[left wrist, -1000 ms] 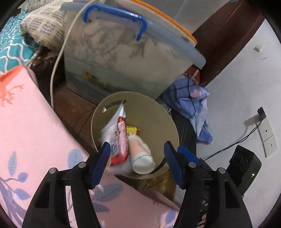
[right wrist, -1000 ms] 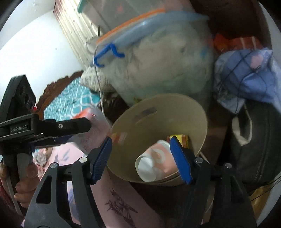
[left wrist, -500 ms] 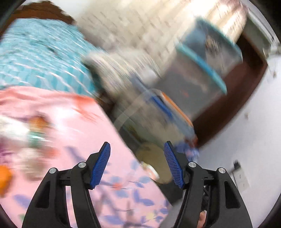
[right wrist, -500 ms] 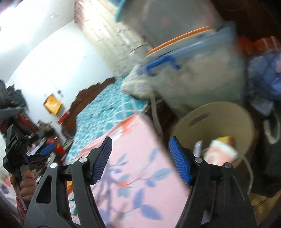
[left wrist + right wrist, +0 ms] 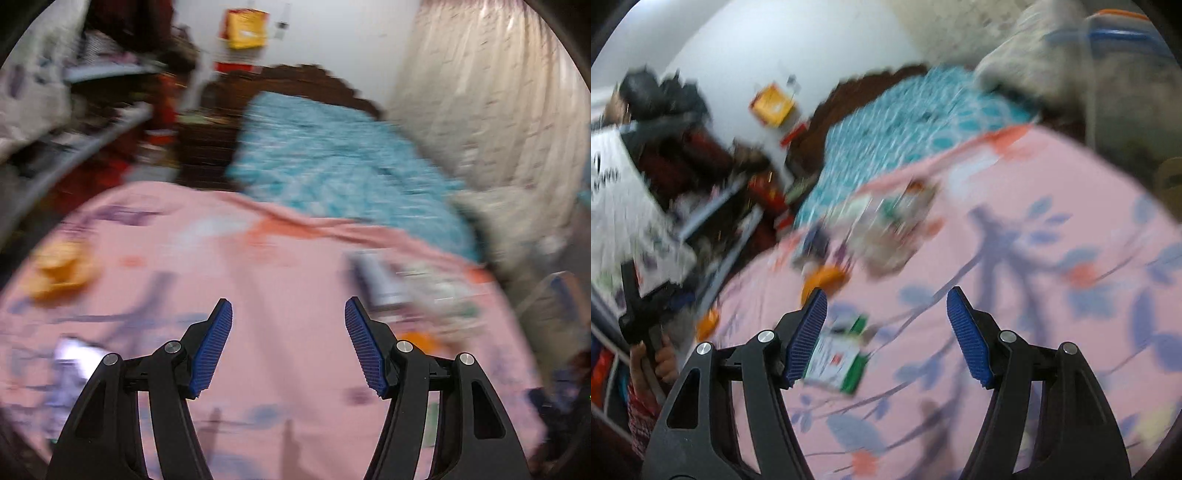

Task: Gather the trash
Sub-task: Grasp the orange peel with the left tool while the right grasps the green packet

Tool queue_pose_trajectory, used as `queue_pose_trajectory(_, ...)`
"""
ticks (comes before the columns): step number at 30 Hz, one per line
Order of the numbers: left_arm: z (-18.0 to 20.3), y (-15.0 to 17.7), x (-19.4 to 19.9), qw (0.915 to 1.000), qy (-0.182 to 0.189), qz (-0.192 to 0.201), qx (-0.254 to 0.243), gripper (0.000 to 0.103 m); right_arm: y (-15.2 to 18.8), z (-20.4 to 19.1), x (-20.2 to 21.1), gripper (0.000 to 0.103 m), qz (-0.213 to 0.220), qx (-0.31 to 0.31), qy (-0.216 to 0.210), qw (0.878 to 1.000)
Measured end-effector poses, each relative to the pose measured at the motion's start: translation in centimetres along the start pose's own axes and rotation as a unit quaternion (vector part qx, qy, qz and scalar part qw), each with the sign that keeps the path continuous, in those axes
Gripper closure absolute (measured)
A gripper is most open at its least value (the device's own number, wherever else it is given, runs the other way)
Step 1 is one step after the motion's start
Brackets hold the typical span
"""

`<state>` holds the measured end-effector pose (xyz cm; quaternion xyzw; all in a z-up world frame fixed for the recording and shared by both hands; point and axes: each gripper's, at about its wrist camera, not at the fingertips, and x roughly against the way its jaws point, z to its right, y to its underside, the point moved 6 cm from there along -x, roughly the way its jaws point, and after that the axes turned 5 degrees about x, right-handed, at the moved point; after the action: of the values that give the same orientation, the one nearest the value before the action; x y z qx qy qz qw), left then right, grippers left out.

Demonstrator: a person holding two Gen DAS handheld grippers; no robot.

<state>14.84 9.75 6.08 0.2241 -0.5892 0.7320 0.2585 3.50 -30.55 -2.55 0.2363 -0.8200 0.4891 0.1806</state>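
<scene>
Both views are motion-blurred. My left gripper [image 5: 288, 343] is open and empty above a pink flowered sheet [image 5: 280, 266]. Blurred trash lies on the sheet: an orange piece [image 5: 61, 273] at far left, a white wrapper [image 5: 74, 360] at lower left, and a pile of wrappers [image 5: 417, 288] at right. My right gripper [image 5: 886, 336] is open and empty over the same sheet [image 5: 1052, 229]. A white and green packet [image 5: 838, 362] lies just behind its left finger. An orange piece [image 5: 823, 282] and a pile of wrappers [image 5: 886, 225] lie further off.
A teal patterned bedspread [image 5: 332, 158] and dark wooden headboard [image 5: 295, 77] lie beyond the pink sheet. Cluttered shelves [image 5: 92, 110] stand at left. A curtain [image 5: 498, 92] hangs at right. A plastic storage box [image 5: 1126, 48] and the tan bin's rim [image 5: 1171, 177] show at right.
Both grippers have swung away from the tan bin, where the left dropped a wrapper, and now face the pink sheet with its scattered trash. Both stay open.
</scene>
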Motion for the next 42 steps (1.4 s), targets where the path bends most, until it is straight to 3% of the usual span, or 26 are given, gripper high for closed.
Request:
queue_pose_trajectory(2, -2.9, 0.1, 0.1, 0.9996, -0.026, 0.006, 0.008, 0.043, 1.7, -2.0, -2.3, 0.034, -0.037, 0.021, -0.001, 0.999)
queue_pose_trajectory(5, -4.8, 0.2, -0.2, 0.9997, -0.013, -0.002, 0.022, 0.043, 3.8, -4.2, -4.9, 0.035, -0.087, 0.07, 0.017, 0.994)
queue_pose_trajectory(9, 0.1, 1.3, -1.8, 0.997, 0.055, -0.029, -0.047, 0.043, 5.8, -5.4, -7.3, 0.036, -0.127, 0.111, 0.043, 0.985)
queue_pose_trajectory(10, 2.1, 1.8, -2.5, 0.9935, 0.076, -0.037, -0.075, 0.043, 6.1, -5.7, -7.9, 0.037, -0.133, 0.124, 0.052, 0.982)
queue_pose_trajectory(12, 6.0, 3.2, -3.0, 0.9843, 0.112, -0.049, -0.127, 0.042, 6.3, -6.5, -8.5, 0.06, -0.133, 0.169, 0.076, 0.974)
queue_pose_trajectory(14, 11.0, 5.1, -4.2, 0.9669, 0.153, -0.068, -0.192, 0.043, 6.9, -7.3, -8.5, 0.071, -0.131, 0.217, 0.098, 0.962)
queue_pose_trajectory(16, 14.0, 6.6, -5.6, 0.9564, 0.154, -0.081, -0.235, 0.042, 7.1, -7.7, -8.2, 0.081, -0.129, 0.231, 0.102, 0.959)
queue_pose_trajectory(18, 16.4, 8.0, -7.3, 0.9459, 0.161, -0.1, -0.264, 0.041, 6.9, -7.4, -7.7, 0.089, -0.126, 0.215, 0.088, 0.965)
queue_pose_trajectory(22, 18.7, 8.9, -10.1, 0.9383, 0.159, -0.123, -0.281, 0.037, 6.1, -6.1, -6.5, 0.094, -0.11, 0.176, 0.079, 0.975)
queue_pose_trajectory(25, 19.8, 9.7, -11.5, 0.9353, 0.143, -0.133, -0.295, 0.039, 5.2, -4.7, -5.9, 0.095, -0.1, 0.138, 0.073, 0.983)
queue_pose_trajectory(27, 20.0, 10.3, -12.6, 0.9344, 0.136, -0.152, -0.292, 0.055, 4.6, -3.9, -5.5, 0.095, -0.091, 0.117, 0.071, 0.986)
queue_pose_trajectory(29, 19.9, 10.3, -13.0, 0.9378, 0.126, -0.151, -0.286, 0.061, 4.0, -3.4, -4.8, 0.095, -0.08, 0.105, 0.074, 0.988)
queue_pose_trajectory(31, 19.6, 10.1, -12.9, 0.9408, 0.115, -0.147, -0.283, 0.079, 3.5, -2.7, -4.3, 0.095, -0.069, 0.097, 0.079, 0.99)
queue_pose_trajectory(32, 19.3, 10.0, -12.8, 0.9427, 0.116, -0.151, -0.274, 0.081, 3.3, -2.3, -4.0, 0.095, -0.064, 0.093, 0.082, 0.99)
queue_pose_trajectory(34, 18.7, 9.9, -12.5, 0.9457, 0.123, -0.16, -0.255, 0.098, 2.9, -1.5, -3.5, 0.095, -0.054, 0.084, 0.089, 0.991)
queue_pose_trajectory(42, 18.0, 10.7, -8.7, 0.9446, 0.177, -0.172, -0.216, 0.098, 2.1, 1.3, -1.4, 0.095, -0.029, 0.051, 0.108, 0.992)
